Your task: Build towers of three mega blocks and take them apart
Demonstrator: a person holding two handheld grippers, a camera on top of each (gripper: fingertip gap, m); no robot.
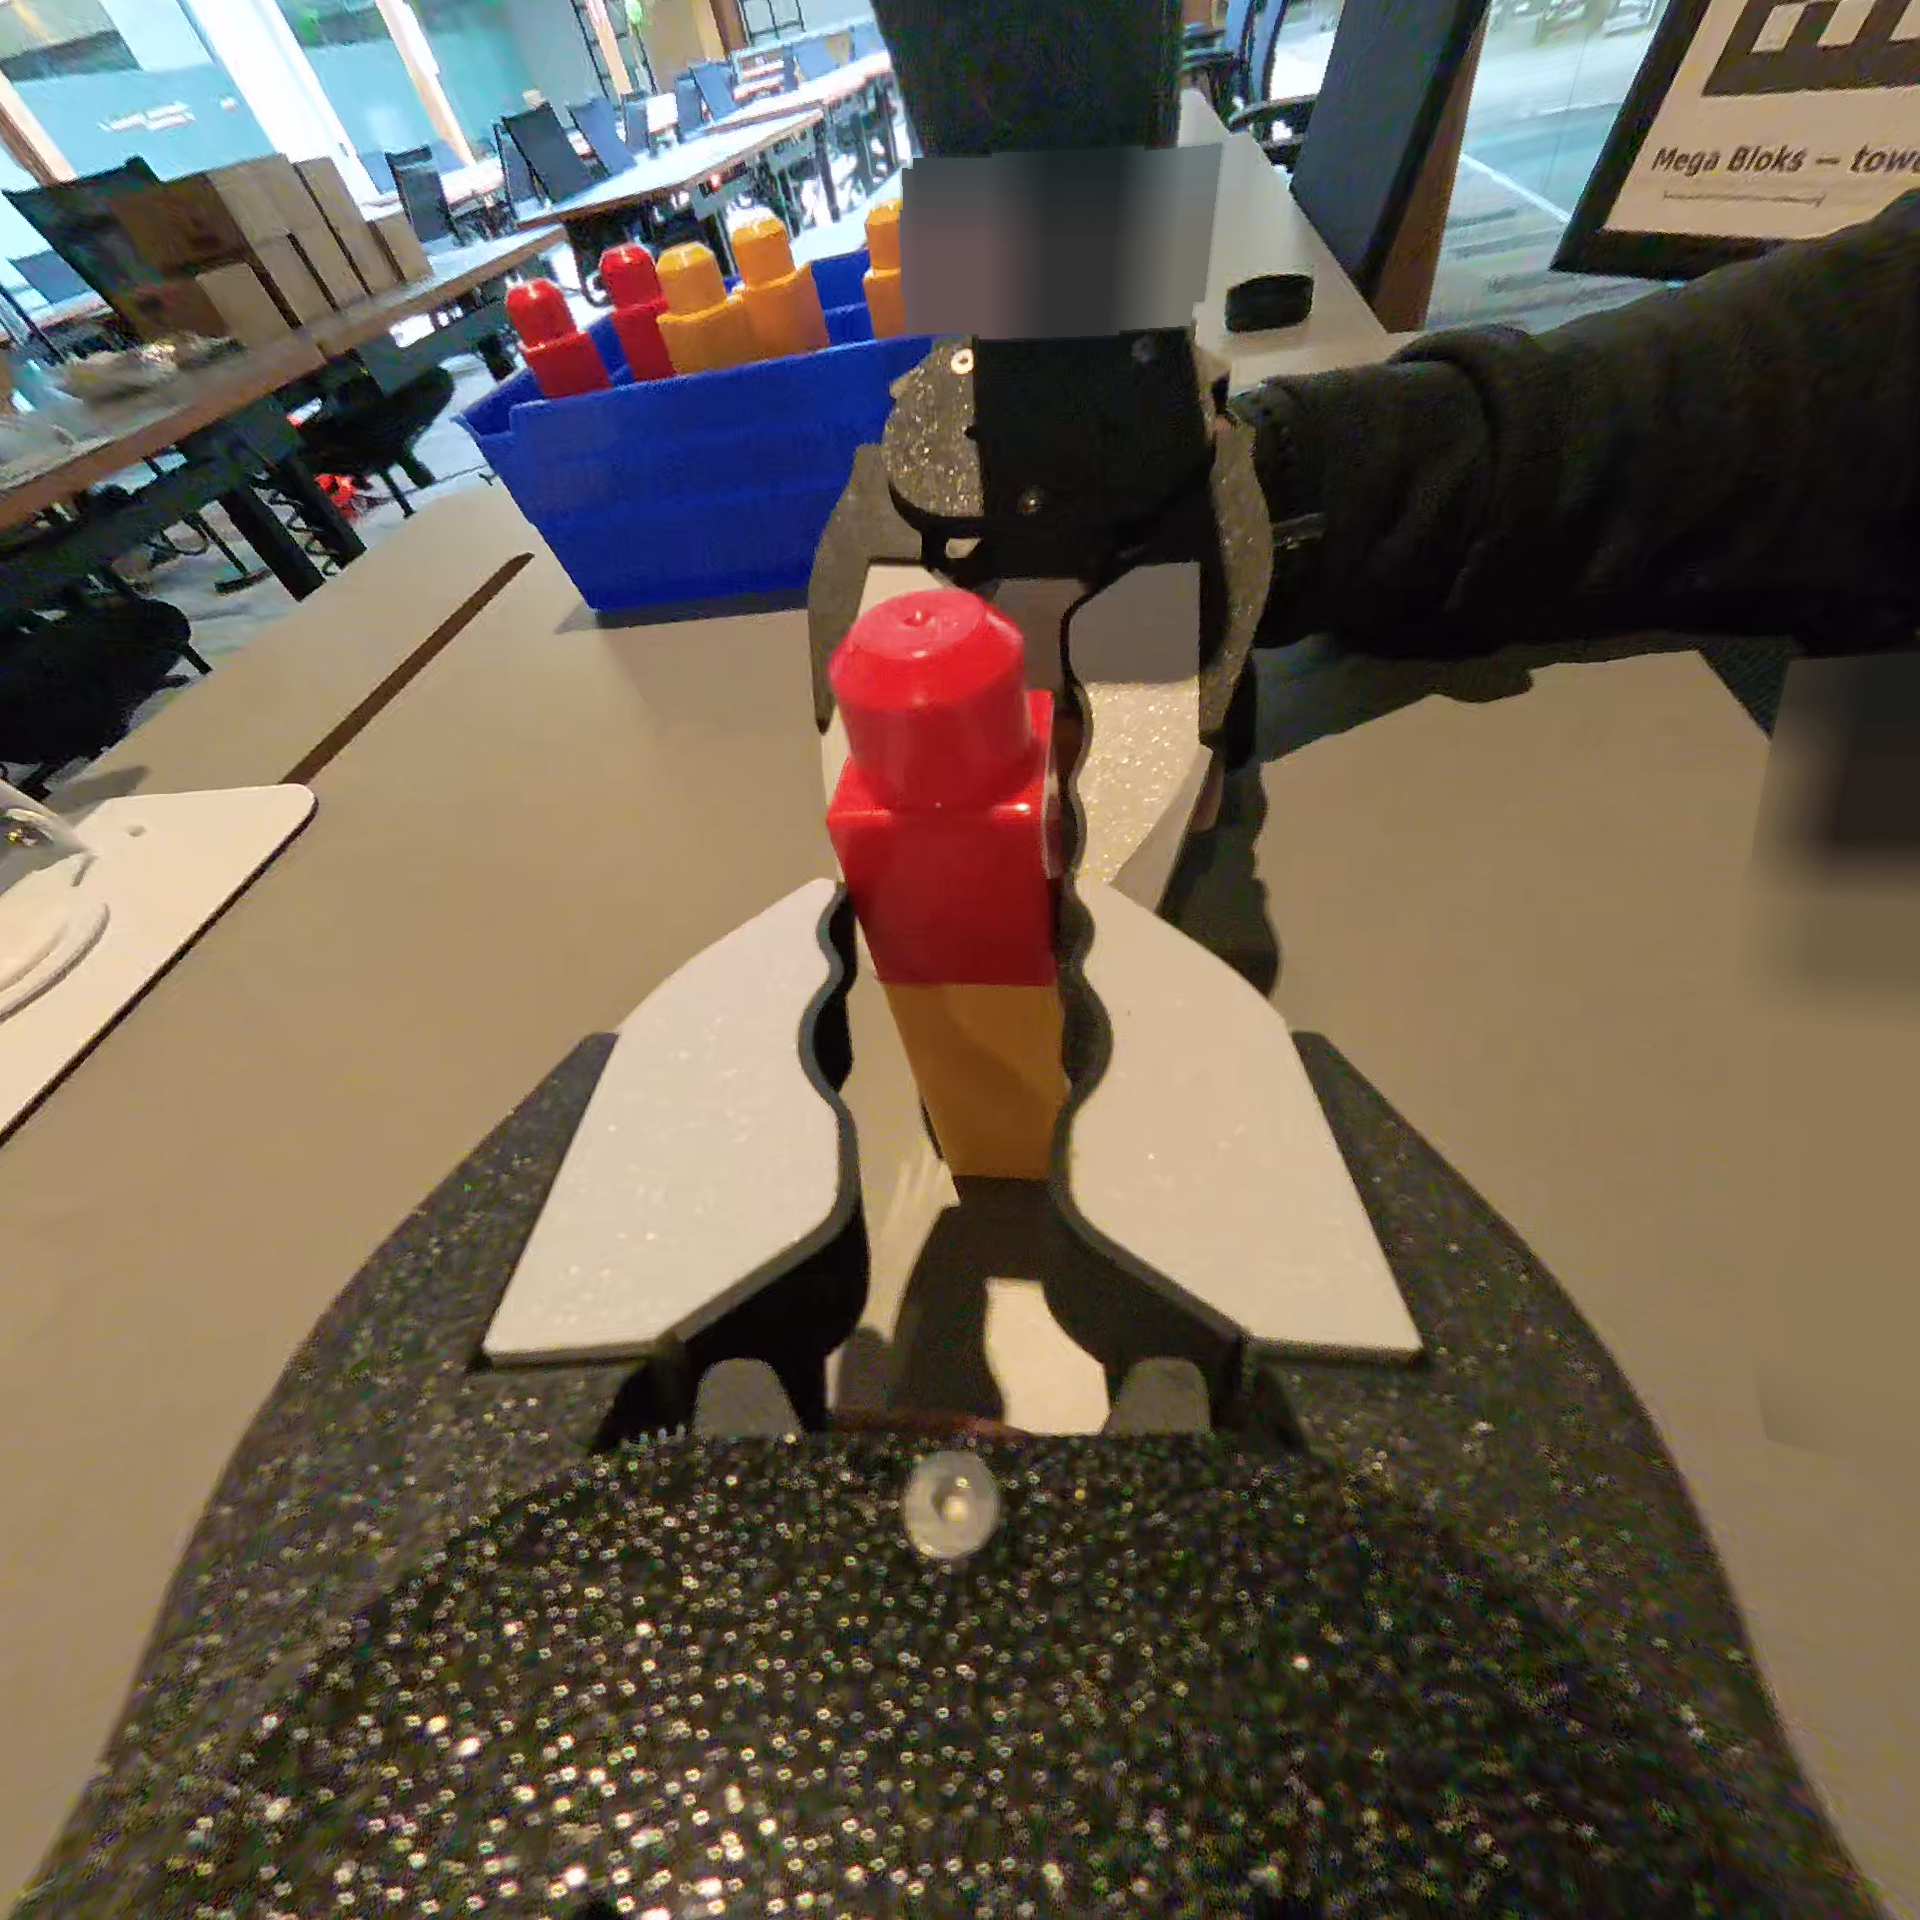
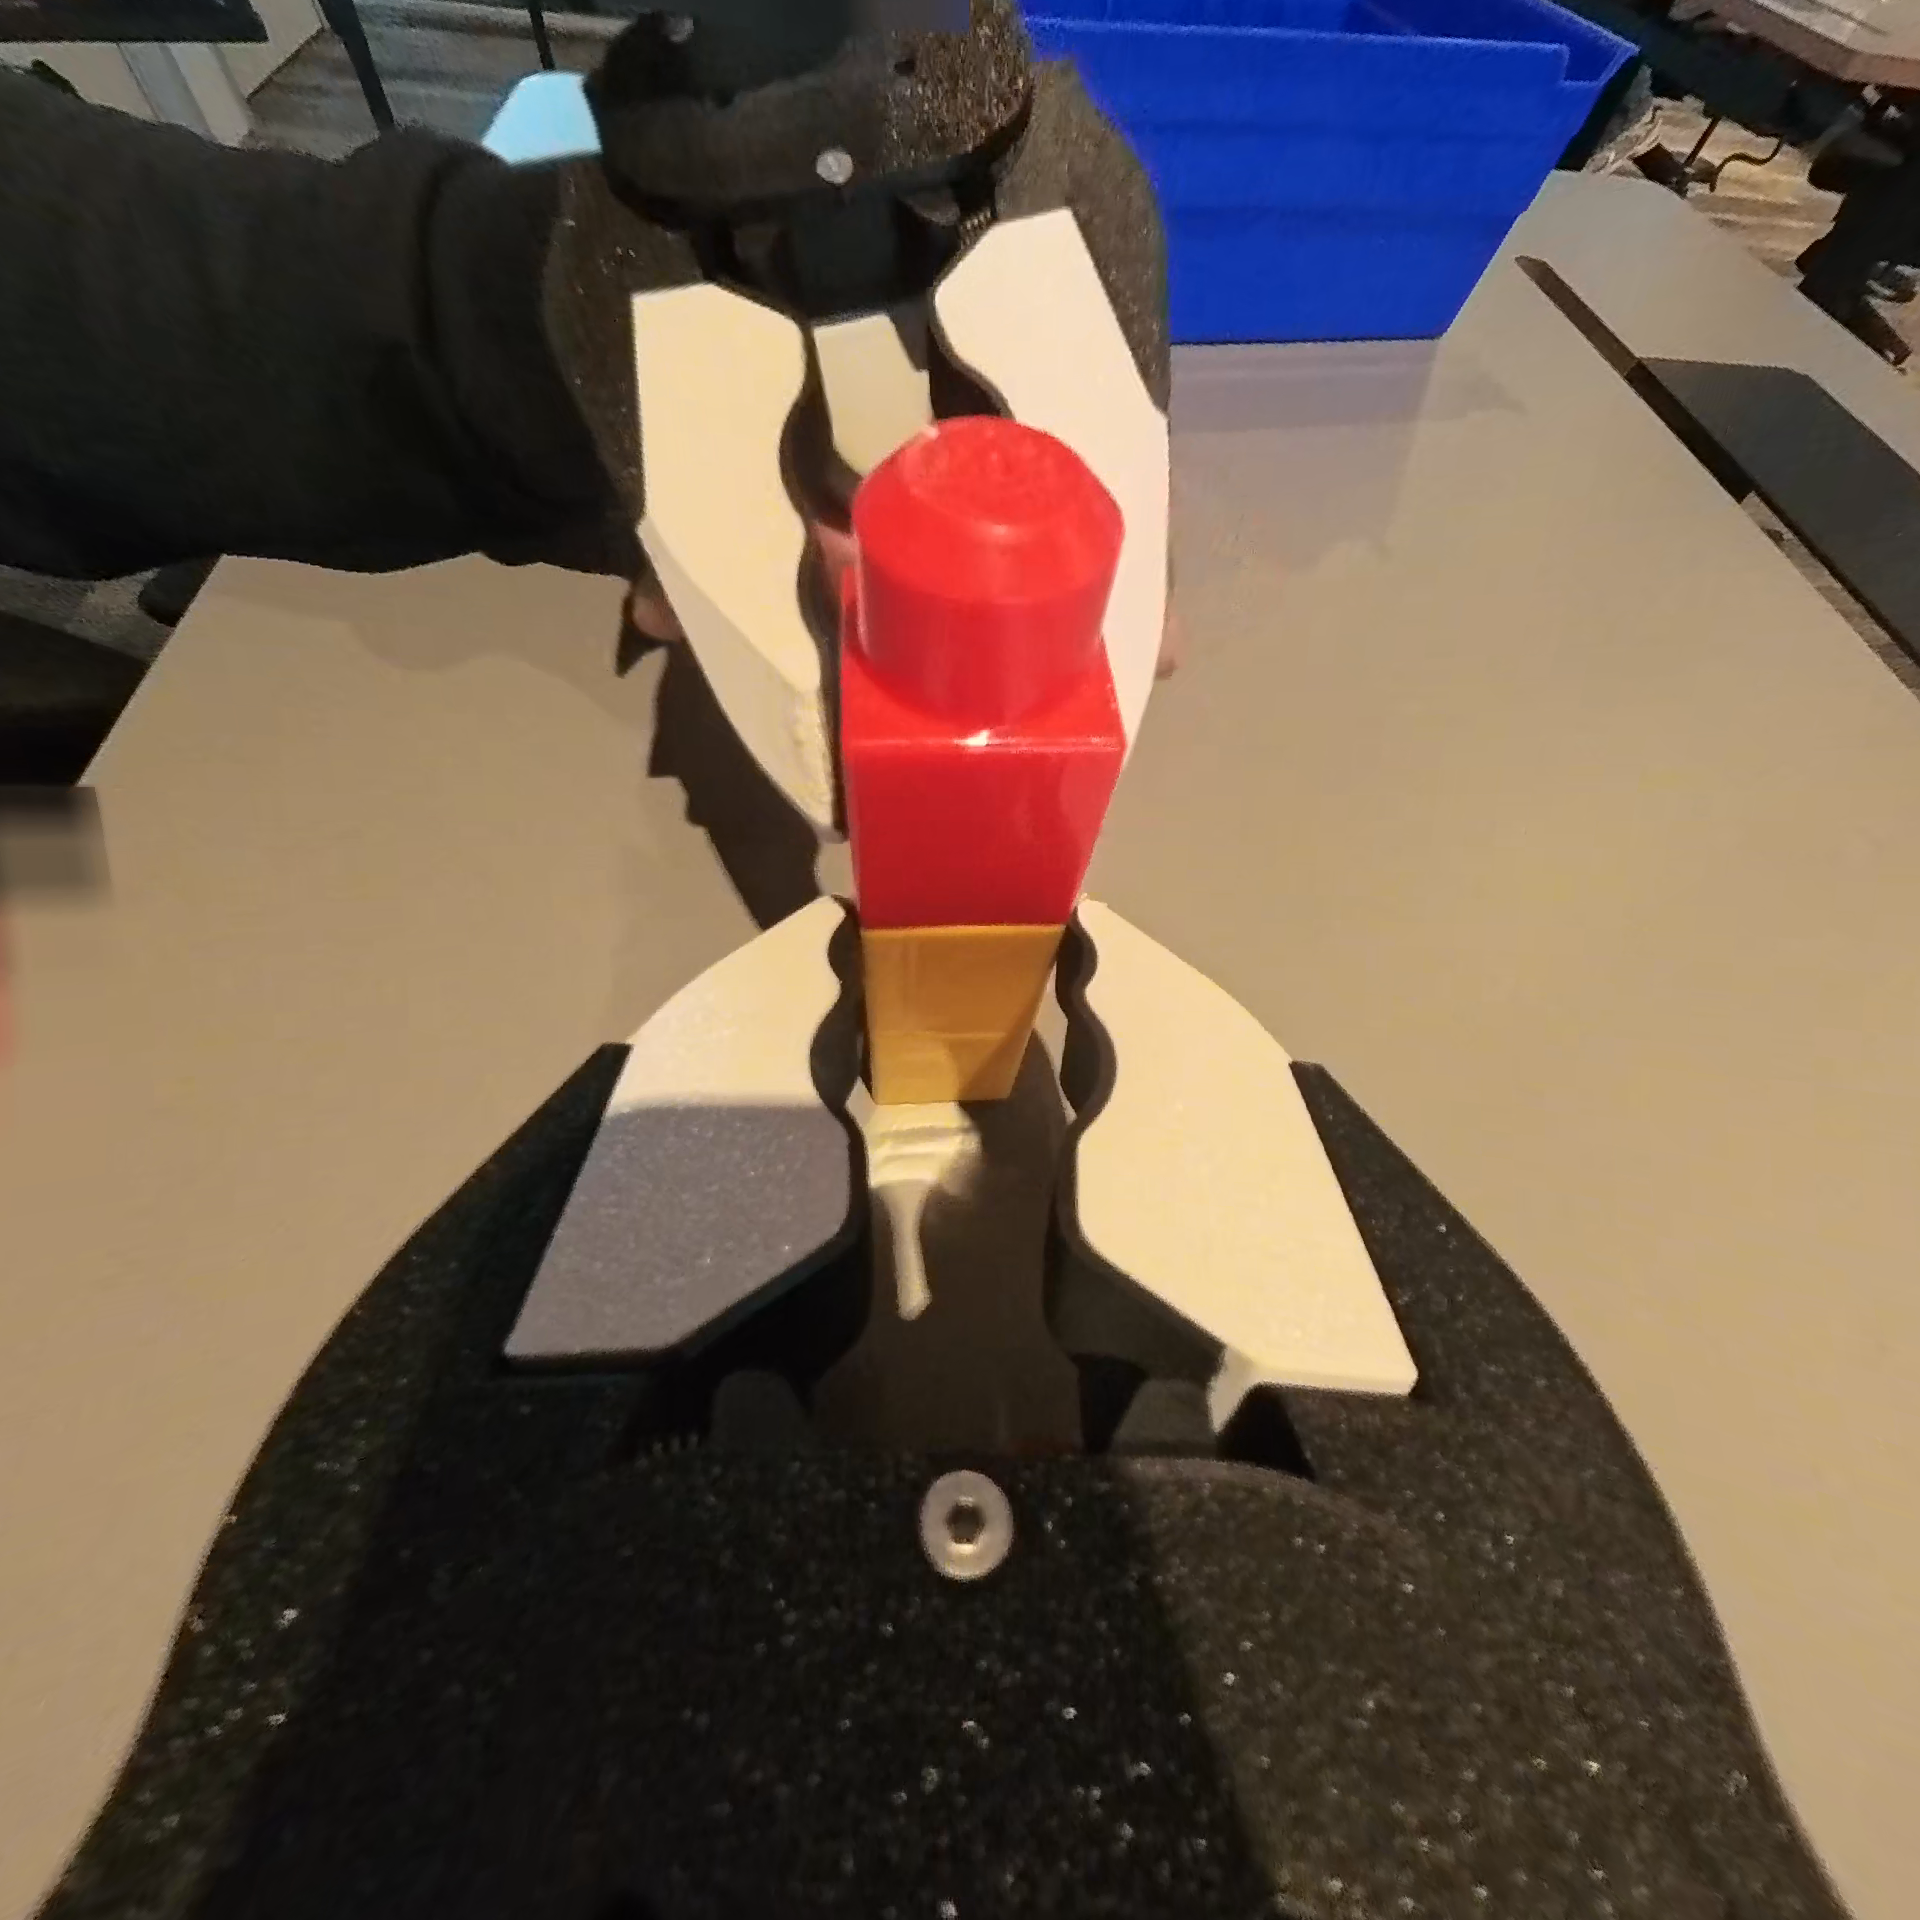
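Note:
A tower stands at the middle of the grey table (image 1: 520, 1039): a red block (image 1: 951, 831) on top of orange blocks (image 1: 987, 1070). It also shows in the right wrist view, red block (image 2: 977, 800) over two orange blocks (image 2: 956, 1008). My left gripper (image 1: 956, 904) is shut on the lower body of the red block. My right gripper (image 2: 961, 920) faces it from the other side and is shut on the orange blocks just under the red one. The right gripper (image 1: 1013, 769) shows behind the tower in the left wrist view. The left gripper (image 2: 982, 748) shows behind it in the right wrist view.
A blue bin (image 1: 707, 488) stands at the back of the table and holds red blocks (image 1: 551, 332) and orange blocks (image 1: 727, 301); it also shows in the right wrist view (image 2: 1340, 187). A white board (image 1: 135, 894) lies at the left. A black sleeve (image 1: 1610, 468) reaches in from the right. The grippers are tip to tip, or close to it.

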